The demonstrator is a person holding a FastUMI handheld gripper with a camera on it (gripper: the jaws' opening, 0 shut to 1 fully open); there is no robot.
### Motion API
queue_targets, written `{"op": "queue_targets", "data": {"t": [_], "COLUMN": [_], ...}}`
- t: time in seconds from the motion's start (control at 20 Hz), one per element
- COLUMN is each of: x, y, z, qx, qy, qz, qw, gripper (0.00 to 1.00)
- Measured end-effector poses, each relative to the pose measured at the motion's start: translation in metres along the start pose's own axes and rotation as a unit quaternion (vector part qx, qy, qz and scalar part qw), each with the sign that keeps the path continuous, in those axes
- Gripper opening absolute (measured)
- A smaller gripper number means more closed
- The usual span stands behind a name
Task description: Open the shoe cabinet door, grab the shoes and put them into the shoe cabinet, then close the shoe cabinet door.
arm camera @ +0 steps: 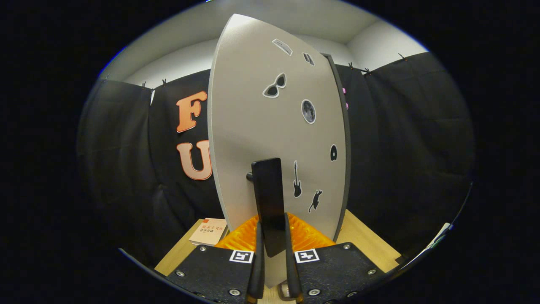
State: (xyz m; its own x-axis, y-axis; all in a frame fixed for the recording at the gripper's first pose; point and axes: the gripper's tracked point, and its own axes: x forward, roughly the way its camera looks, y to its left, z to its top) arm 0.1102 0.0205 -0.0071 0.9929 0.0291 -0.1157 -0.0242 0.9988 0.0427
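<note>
The shoe cabinet door (pixel 270 126) is a tall pale grey panel with small dark stickers, standing straight ahead of me. A flat black handle (pixel 268 198) sticks out from its lower middle. My gripper (pixel 273 240) is shut on that handle, both fingers pressing its lower end from either side. A dark edge of the cabinet (pixel 342 147) runs down the door's right side. The shoes are hidden.
The cabinet stands on a light wooden tabletop (pixel 363 240). A book with a pale cover (pixel 209 231) lies on it left of the door. Something orange and ridged (pixel 308 234) lies at the door's foot behind my fingers. Black cloth walls surround the booth.
</note>
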Motion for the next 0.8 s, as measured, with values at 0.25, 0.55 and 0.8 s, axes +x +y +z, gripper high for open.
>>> {"op": "queue_targets", "data": {"t": [0.25, 0.55, 0.8], "x": [-0.026, -0.052, -0.065], "y": [-0.039, -0.09, -0.13], "z": [0.0, -0.002, 0.001], "qx": [0.011, 0.02, 0.021], "qy": [0.001, 0.005, 0.003], "qz": [-0.03, -0.056, -0.084], "qw": [0.999, 0.998, 0.996], "gripper": [0.21, 0.14, 0.14]}}
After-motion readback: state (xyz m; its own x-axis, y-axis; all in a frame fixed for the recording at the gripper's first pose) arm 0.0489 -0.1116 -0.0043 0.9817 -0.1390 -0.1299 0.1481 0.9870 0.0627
